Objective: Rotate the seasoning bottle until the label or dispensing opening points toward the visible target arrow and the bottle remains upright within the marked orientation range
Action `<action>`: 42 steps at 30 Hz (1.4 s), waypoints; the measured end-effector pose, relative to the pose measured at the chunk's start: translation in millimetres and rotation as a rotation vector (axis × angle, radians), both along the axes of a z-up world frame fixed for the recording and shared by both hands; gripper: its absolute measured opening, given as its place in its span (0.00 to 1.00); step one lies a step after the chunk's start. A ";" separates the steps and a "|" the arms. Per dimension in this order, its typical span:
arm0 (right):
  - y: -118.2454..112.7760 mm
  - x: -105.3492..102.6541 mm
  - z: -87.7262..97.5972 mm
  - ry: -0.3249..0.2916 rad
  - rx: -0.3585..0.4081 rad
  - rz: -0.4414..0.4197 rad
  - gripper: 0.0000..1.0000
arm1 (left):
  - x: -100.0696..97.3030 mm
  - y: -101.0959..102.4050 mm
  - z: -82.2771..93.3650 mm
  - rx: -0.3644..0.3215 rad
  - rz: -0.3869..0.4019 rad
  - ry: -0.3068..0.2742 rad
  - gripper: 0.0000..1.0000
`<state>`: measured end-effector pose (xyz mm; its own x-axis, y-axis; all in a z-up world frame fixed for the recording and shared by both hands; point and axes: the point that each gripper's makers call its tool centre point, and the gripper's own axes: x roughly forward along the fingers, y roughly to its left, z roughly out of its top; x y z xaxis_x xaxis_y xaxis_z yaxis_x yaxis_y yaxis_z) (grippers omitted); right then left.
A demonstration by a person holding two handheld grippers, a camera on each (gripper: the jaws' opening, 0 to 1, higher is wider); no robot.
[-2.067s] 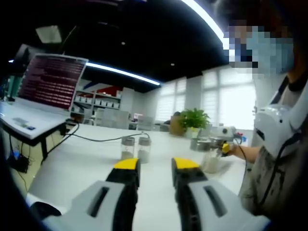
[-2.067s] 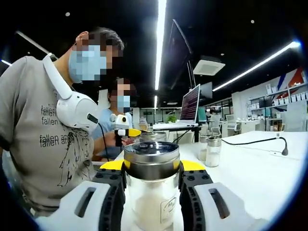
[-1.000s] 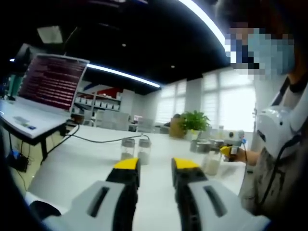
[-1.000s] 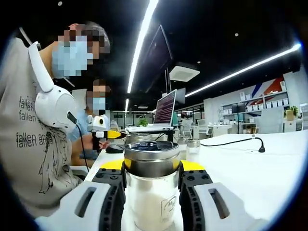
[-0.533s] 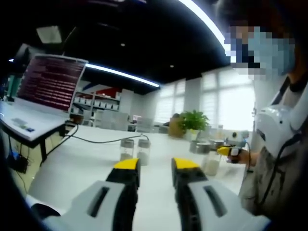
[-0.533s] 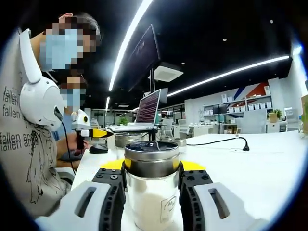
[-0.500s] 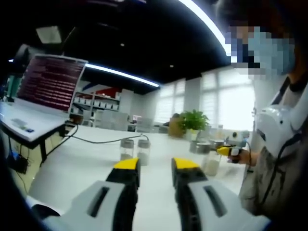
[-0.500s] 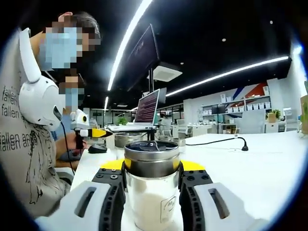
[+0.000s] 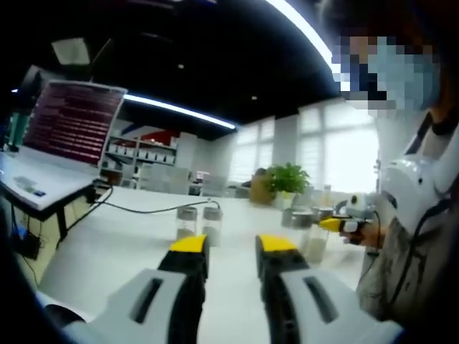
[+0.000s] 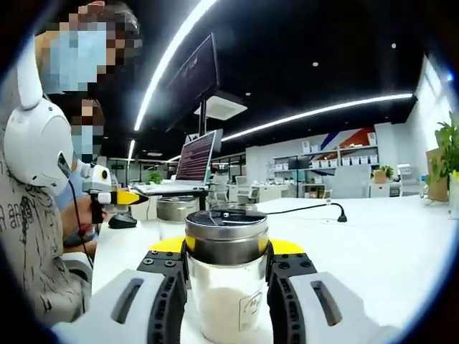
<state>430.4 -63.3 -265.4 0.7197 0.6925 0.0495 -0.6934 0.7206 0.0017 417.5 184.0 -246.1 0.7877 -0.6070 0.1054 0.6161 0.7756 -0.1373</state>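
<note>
The right gripper sits level over the white table, its yellow-tipped jaws clamped on the seasoning bottle, which stands upright between them, metal lid up and a small label facing the camera. The left gripper hovers low with its jaws parted around nothing; two small glass jars stand ahead of it, well apart. A laptop and a potted plant stand beyond in an office.
</note>
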 end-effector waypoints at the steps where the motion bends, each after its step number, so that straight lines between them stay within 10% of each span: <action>1: -0.5 0.6 -0.1 0.002 -0.006 -0.014 0.41 | -0.4 -0.3 0.2 -0.001 -0.002 -0.001 0.27; 20: -1.8 -0.8 0.8 -0.032 0.014 -0.104 0.44 | -6.2 0.9 4.7 -0.011 -0.009 -0.015 0.27; 24: 7.4 -6.8 14.1 -0.013 0.127 0.040 0.70 | -7.3 3.0 3.2 0.009 -0.012 -0.009 0.27; 42: 2.4 -16.9 14.7 0.111 -0.019 0.697 0.64 | -19.0 3.6 8.4 -0.024 -0.047 -0.015 0.28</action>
